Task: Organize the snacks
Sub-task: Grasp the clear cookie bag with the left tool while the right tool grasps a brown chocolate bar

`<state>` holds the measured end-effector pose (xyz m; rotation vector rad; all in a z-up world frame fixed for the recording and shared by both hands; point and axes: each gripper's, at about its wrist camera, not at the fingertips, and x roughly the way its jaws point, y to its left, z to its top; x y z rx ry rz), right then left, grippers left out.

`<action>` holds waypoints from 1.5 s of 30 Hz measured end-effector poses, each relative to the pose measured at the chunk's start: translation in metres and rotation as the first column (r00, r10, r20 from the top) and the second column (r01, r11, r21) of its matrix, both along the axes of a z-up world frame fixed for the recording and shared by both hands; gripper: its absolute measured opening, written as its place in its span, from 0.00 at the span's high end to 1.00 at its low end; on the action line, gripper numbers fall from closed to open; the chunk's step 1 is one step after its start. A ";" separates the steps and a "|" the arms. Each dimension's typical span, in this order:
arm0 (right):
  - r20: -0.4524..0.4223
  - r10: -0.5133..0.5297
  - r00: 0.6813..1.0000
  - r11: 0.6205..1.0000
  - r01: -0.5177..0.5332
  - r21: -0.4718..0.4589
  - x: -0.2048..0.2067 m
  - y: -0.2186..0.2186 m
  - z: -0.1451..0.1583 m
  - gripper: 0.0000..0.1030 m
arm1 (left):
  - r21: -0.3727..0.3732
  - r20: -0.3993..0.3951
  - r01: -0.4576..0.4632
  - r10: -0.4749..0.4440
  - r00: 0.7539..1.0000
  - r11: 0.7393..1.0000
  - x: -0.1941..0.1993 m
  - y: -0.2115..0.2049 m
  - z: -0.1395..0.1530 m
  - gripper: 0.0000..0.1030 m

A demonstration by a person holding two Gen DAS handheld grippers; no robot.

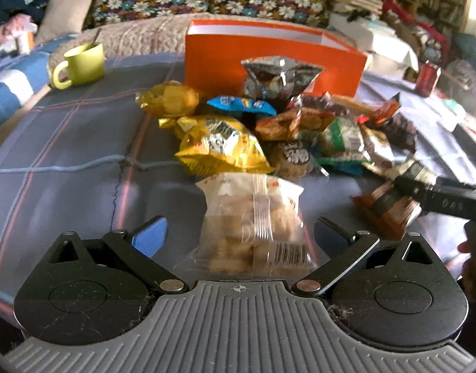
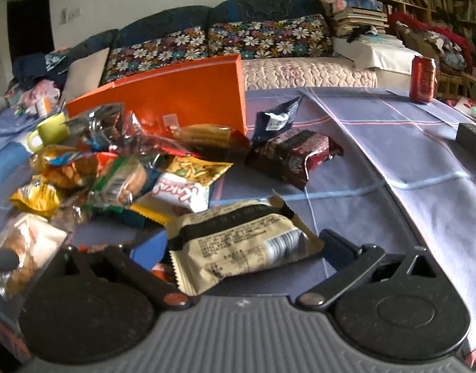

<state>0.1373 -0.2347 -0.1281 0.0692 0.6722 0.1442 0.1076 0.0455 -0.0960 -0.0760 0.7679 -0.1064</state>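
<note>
Looking along our left hand-held gripper (image 1: 239, 233), we see its fingers spread wide, with a clear bag of little puffs (image 1: 253, 227) lying between them on the bench (image 1: 67, 155); the fingers do not squeeze it. Our right hand-held gripper (image 2: 238, 248) is also wide open around a cream and black wrapper (image 2: 238, 242). Behind sits a pile of snacks (image 1: 269, 127), just before an orange box (image 1: 269, 59). A green mug (image 1: 79, 65) stands to the left.
</note>
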 end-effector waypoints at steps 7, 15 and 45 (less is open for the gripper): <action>-0.031 -0.063 0.998 0.978 0.068 0.195 0.002 -0.034 0.008 0.00 | -0.009 -0.082 0.020 -0.021 0.996 1.000 0.030 -0.006 -0.016 0.32; -0.039 0.051 0.998 0.991 -0.046 0.127 -0.041 0.002 0.022 0.00 | 0.101 -0.020 0.002 0.000 1.000 0.995 0.029 -0.006 -0.025 0.50; -0.094 0.506 0.858 0.862 -0.506 0.017 0.013 0.076 0.015 0.01 | 0.039 -0.060 -0.082 0.084 0.995 0.996 0.023 0.024 -0.022 0.32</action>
